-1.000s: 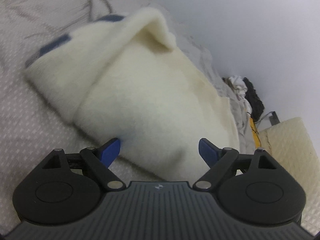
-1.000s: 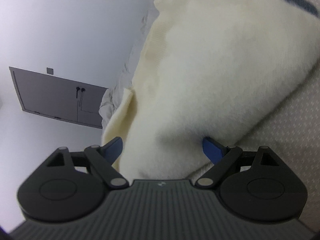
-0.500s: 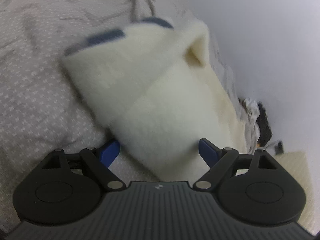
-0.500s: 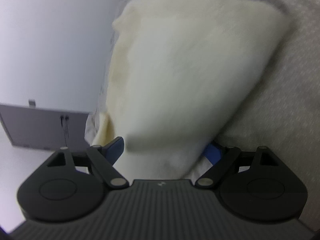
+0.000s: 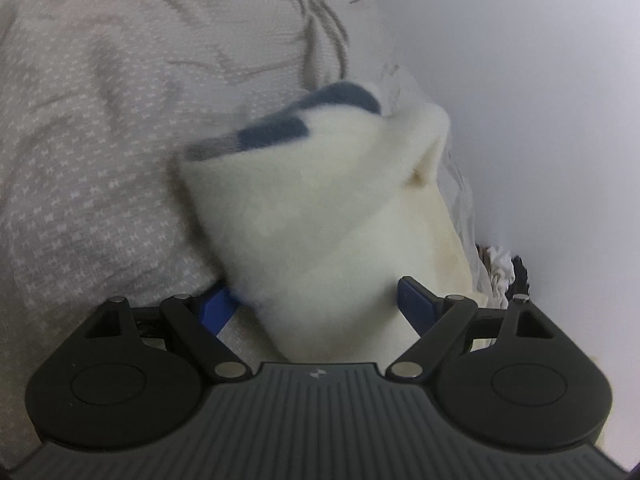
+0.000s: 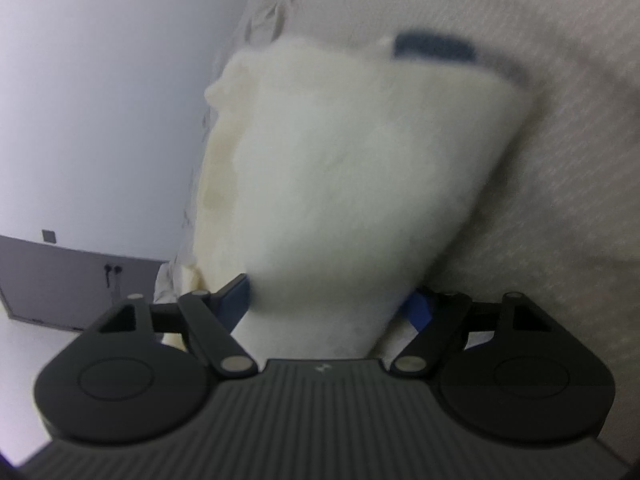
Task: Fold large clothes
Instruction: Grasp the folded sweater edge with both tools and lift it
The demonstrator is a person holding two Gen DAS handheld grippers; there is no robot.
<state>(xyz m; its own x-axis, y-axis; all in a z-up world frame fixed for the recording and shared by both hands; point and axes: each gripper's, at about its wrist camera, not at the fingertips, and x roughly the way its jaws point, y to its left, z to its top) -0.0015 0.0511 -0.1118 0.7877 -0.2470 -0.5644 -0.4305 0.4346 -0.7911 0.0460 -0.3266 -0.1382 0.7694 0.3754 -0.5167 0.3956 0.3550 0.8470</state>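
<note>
Right tool (image 6: 332, 300) closing around fluffy cream garment (image 6: 360, 168) with navy trim.

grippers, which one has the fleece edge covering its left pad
The left gripper: fleece overlaps its left pad. The closing right gripper's stays visible.

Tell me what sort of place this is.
Probably a bedroom: a cream sweater lies on a patterned bedspread against a plain wall, with a heap of clothes in the corner.
</note>
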